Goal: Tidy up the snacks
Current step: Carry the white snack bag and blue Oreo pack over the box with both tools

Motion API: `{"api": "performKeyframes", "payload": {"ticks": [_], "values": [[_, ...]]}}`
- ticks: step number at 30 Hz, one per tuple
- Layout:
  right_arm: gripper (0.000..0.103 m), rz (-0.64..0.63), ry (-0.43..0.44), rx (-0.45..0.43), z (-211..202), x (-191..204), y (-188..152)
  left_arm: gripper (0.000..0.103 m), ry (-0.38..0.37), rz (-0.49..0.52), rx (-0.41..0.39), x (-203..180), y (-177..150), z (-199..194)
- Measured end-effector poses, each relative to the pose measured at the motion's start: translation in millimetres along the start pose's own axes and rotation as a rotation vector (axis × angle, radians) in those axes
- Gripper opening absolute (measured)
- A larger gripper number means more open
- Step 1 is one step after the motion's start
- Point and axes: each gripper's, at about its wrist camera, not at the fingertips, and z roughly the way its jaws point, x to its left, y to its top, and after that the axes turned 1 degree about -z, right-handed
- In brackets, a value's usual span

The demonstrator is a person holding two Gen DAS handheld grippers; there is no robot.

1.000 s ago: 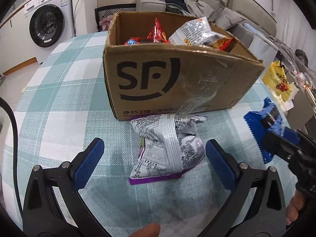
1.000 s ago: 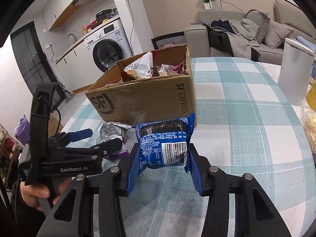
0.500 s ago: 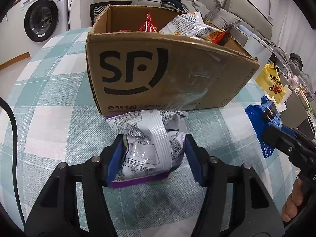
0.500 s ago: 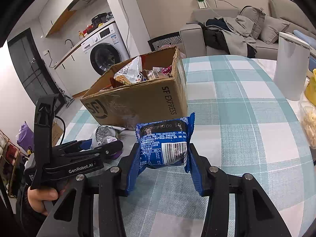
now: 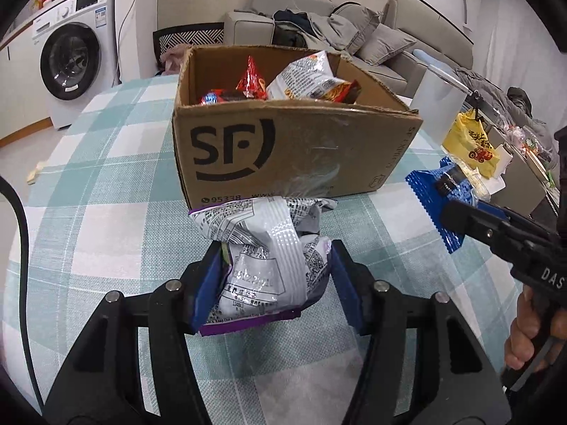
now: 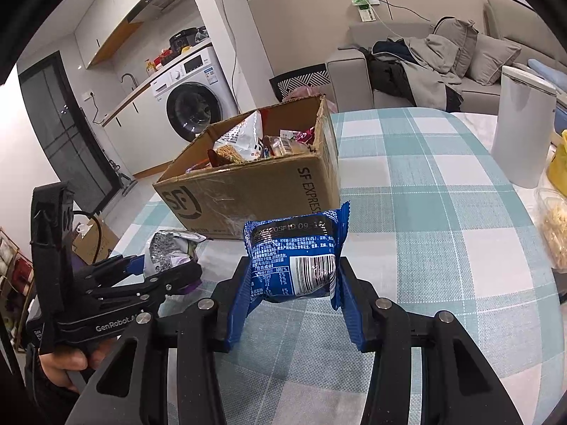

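Observation:
My left gripper [image 5: 276, 276] is shut on a silver and purple snack bag [image 5: 265, 248] and holds it just in front of the open SF cardboard box [image 5: 283, 156]. My right gripper [image 6: 294, 290] is shut on a blue snack packet [image 6: 296, 251], held above the table to the right of the box [image 6: 255, 191]. The box holds several snack packs, among them a red one [image 5: 251, 79] and a white one [image 5: 308, 78]. The blue packet [image 5: 441, 194] and the right gripper also show at the right of the left wrist view. The left gripper [image 6: 163, 269] with its bag shows at the left of the right wrist view.
The table has a teal and white checked cloth [image 6: 425, 184]. A white canister [image 6: 524, 127] stands at the far right. A yellow bag [image 5: 471, 145] and a clear tub of food [image 6: 554, 226] sit by the right edge. A washing machine [image 5: 74, 53] and a sofa [image 6: 443, 60] are behind.
My left gripper closed on the silver and purple bag and lifted it off the table. My right gripper rose with the blue packet, so the box now looks lower and farther.

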Motion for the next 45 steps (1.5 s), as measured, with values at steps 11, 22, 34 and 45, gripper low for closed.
{"api": "performKeyframes", "payload": {"ticks": [11,22,34,45], "values": [[0.047,-0.036,0.032,-0.047,-15,10,4,0.056,0.002,-0.016,-0.081,18,0,-49],[0.047,-0.078,0.055,-0.071,-14,33,27,0.056,0.031,-0.026,-0.132,33,23,-76],[0.047,-0.084,0.049,-0.072,-2,35,60,0.056,0.025,-0.023,-0.177,32,57,-79],[0.047,-0.033,0.009,-0.062,17,28,83,0.056,0.021,-0.011,-0.181,36,92,-57]]}}
